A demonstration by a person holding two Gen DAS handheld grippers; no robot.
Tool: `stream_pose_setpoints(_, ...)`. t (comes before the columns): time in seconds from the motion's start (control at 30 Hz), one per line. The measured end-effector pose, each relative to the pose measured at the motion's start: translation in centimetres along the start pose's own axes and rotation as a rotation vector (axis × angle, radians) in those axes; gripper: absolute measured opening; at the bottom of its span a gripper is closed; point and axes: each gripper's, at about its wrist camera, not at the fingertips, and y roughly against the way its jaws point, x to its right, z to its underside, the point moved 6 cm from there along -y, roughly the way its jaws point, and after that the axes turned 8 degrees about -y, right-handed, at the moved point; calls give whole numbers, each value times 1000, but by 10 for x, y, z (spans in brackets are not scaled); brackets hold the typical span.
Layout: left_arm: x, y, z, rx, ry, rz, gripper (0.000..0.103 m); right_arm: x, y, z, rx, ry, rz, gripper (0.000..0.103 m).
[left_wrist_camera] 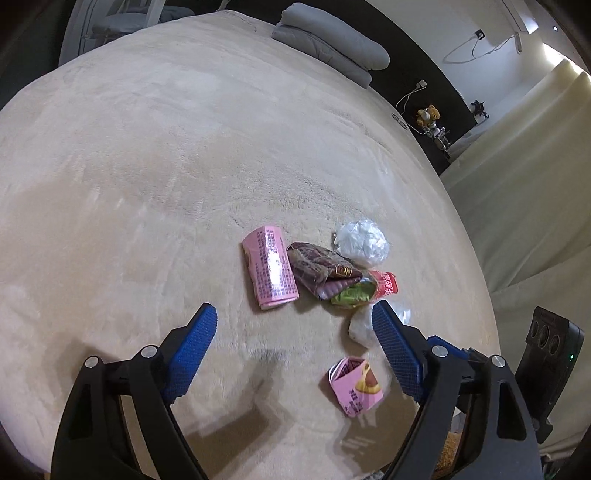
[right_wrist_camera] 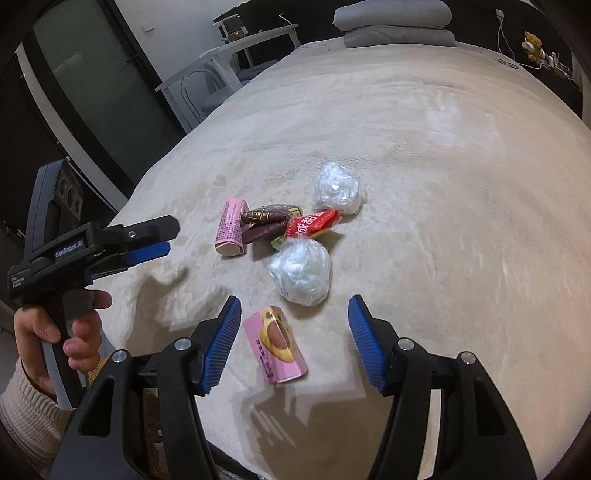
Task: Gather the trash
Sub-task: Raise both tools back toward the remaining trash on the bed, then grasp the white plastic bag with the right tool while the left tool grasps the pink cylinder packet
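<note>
Nothing looks collected yet: crumpled plastic balls and snack wrappers (right_wrist_camera: 258, 221) lie on the beige plush blanket (right_wrist_camera: 443, 184). Both the left gripper (left_wrist_camera: 295, 325) and right gripper (right_wrist_camera: 295, 317) gape empty above a small pink packet (right_wrist_camera: 275, 343).

A beige blanket (left_wrist_camera: 147, 166) carries folded grey bedding (left_wrist_camera: 332, 44); seemingly a teddy bear (left_wrist_camera: 428, 115) sits beyond.

— What is on the soft beige bed (right_wrist_camera: 424, 155)?
— Trash: a red wrapper (right_wrist_camera: 312, 223), pink packs beside it, white bags near it. Far behind it, folded grey bedding (right_wrist_camera: 397, 26).
</note>
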Motion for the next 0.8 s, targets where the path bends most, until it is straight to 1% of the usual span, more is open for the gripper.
stream_pose_setpoints(0.07,-4,-13,-6,-17,4,9,83,-3,-9,-4,-7,17,0,60)
stream_pose_setpoints(0.1,-7,-21,-9,-27,10,10,81,-2,-14,-6,-13,19,2,60)
stream_pose_setpoints(0.13,-10,-27,-11,-40,16,14,75,-2,-19,-8,-21,19,0,60)
stream_pose_setpoints(0.2,-16,-42,-14,-72,41,35,70,-1,-29,-10,-35,20,-2,59)
stream_pose_setpoints(0.23,-18,-47,-14,-84,46,42,65,-1,-33,-11,-41,23,-2,58)
stream_pose_setpoints(0.3,-23,-57,-17,-102,50,40,58,-1,-40,-12,-50,34,1,54)
stream_pose_setpoints(0.37,-28,-64,-18,-116,57,44,49,-1,-46,-13,-59,40,2,53)
stream_pose_setpoints(0.43,-30,-69,-18,-126,45,41,37,0,-51,-14,-68,41,4,48)
stream_pose_setpoints(0.57,-36,-66,-18,-114,50,51,34,-1,-54,-14,-62,58,13,44)
stream_pose_setpoints(0.8,-37,-47,-10,-78,47,65,33,-1,-37,-14,-16,39,7,40)
